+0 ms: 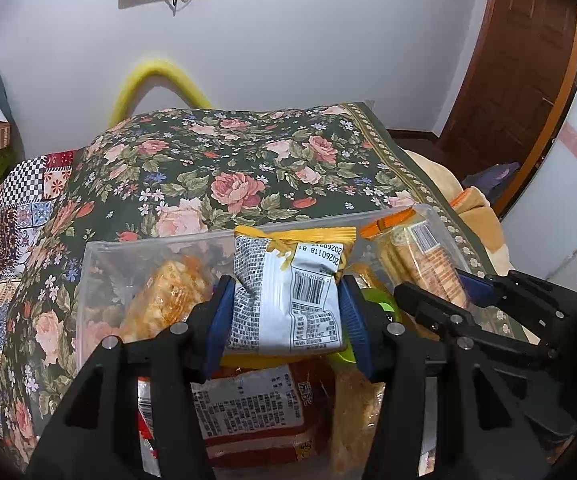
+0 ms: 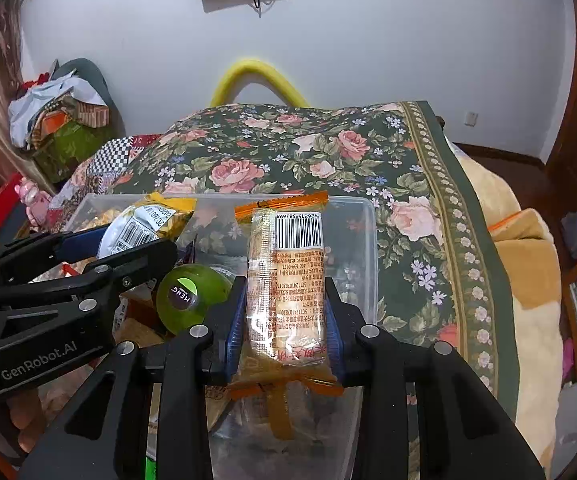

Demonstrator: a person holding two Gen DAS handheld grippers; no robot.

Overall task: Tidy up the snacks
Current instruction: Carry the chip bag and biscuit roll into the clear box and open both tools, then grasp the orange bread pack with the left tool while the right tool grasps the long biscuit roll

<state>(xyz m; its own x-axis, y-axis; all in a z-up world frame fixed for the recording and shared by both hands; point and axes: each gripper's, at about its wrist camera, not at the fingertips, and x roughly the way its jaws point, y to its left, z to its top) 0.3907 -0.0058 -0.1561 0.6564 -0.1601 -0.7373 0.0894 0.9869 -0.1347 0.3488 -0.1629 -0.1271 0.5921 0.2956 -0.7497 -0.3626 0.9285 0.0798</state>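
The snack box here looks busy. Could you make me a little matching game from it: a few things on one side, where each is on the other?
Things:
1. yellow-topped snack bag
2. orange-ended cracker pack
3. green bottle
4. clear plastic box

Places:
A. on the floral cloth
B. between the right gripper's fingers
C. lying in the box
D. between the left gripper's fingers

Pairs: 1-D, 2-B, 3-C, 4-A
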